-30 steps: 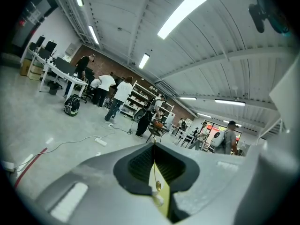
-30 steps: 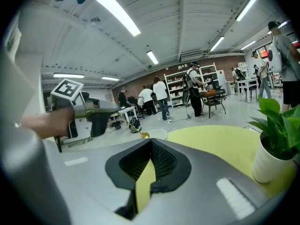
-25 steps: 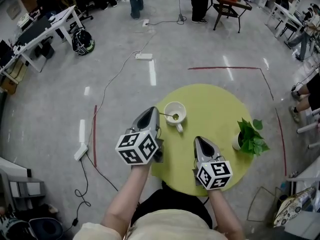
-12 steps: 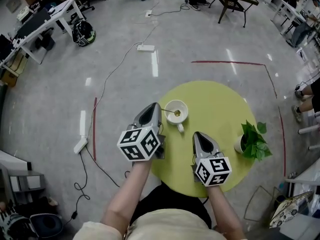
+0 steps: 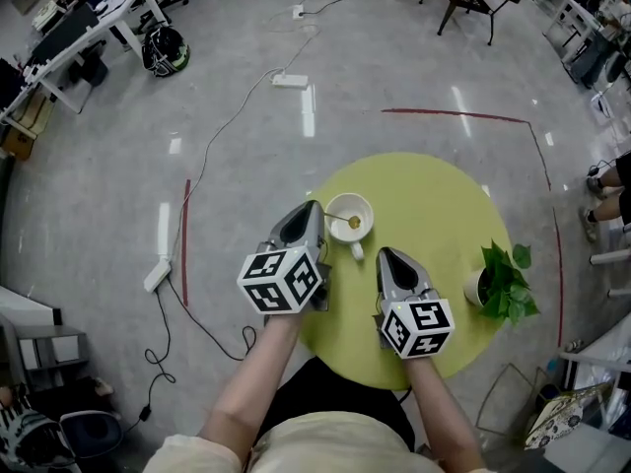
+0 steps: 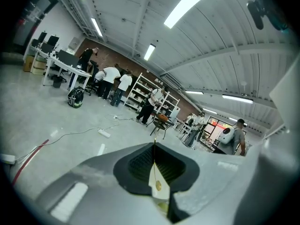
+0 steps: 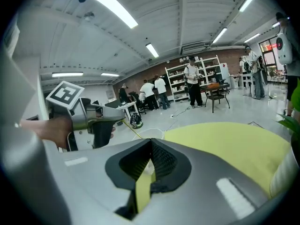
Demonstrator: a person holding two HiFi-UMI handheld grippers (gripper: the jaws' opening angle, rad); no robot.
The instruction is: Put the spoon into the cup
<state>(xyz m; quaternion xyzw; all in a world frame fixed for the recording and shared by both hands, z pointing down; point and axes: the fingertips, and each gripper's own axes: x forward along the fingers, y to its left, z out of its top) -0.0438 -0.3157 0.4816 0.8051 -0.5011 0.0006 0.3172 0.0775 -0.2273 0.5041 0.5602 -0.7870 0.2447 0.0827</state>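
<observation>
A white cup (image 5: 349,211) stands on the round yellow-green table (image 5: 434,200). A thin gold spoon (image 5: 345,221) lies with its bowl in the cup and its handle pointing left. My left gripper (image 5: 315,209) is at the cup's left side, shut on the handle's end. In the left gripper view the spoon (image 6: 158,185) shows through the slit below the closed tips (image 6: 154,146), with the cup (image 6: 157,177) behind it. My right gripper (image 5: 384,255) hovers over the table just below and right of the cup, shut and empty (image 7: 151,142).
A potted green plant (image 5: 505,282) stands near the table's right edge. Red tape lines (image 5: 454,115) and cables (image 5: 237,141) mark the floor around. Desks (image 5: 69,42), chairs and people are far off at the back. My left gripper's body (image 7: 89,121) shows in the right gripper view.
The head camera has shifted, so the table sits a little higher in the picture. Both grippers keep nearly the same places beside the cup, and the spoon stays in it.
</observation>
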